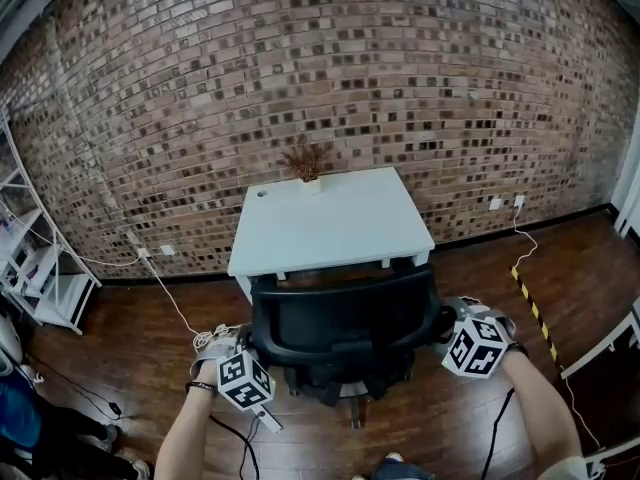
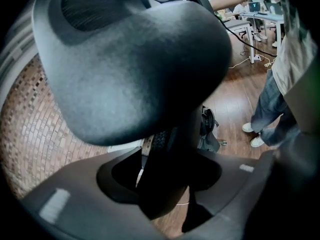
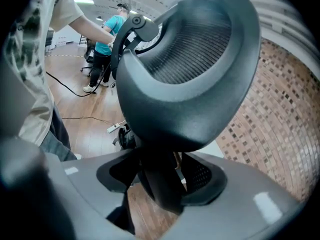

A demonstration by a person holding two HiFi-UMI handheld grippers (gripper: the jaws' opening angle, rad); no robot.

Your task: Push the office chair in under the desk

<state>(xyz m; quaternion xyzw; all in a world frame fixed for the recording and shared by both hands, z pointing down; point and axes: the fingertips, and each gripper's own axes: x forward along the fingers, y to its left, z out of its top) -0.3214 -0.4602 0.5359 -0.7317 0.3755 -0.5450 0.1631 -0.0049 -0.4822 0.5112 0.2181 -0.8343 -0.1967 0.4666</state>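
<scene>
The black office chair (image 1: 340, 323) stands on the wooden floor with its seat partly under the white desk (image 1: 330, 223), its backrest toward me. My left gripper (image 1: 230, 353) is at the chair's left armrest. In the left gripper view its jaws (image 2: 160, 184) are shut on the armrest's post (image 2: 167, 159), below the padded top (image 2: 135, 69). My right gripper (image 1: 450, 323) is at the right armrest. In the right gripper view that gripper (image 3: 160, 179) stands open around that post (image 3: 160, 184), with gaps beside it, under the pad (image 3: 190, 84).
A dried plant (image 1: 305, 160) stands at the desk's back edge by the brick wall. A white shelf (image 1: 40, 268) is at the left, and a cable (image 1: 170, 298) and striped tape (image 1: 530, 303) lie on the floor. People (image 3: 107, 34) stand behind.
</scene>
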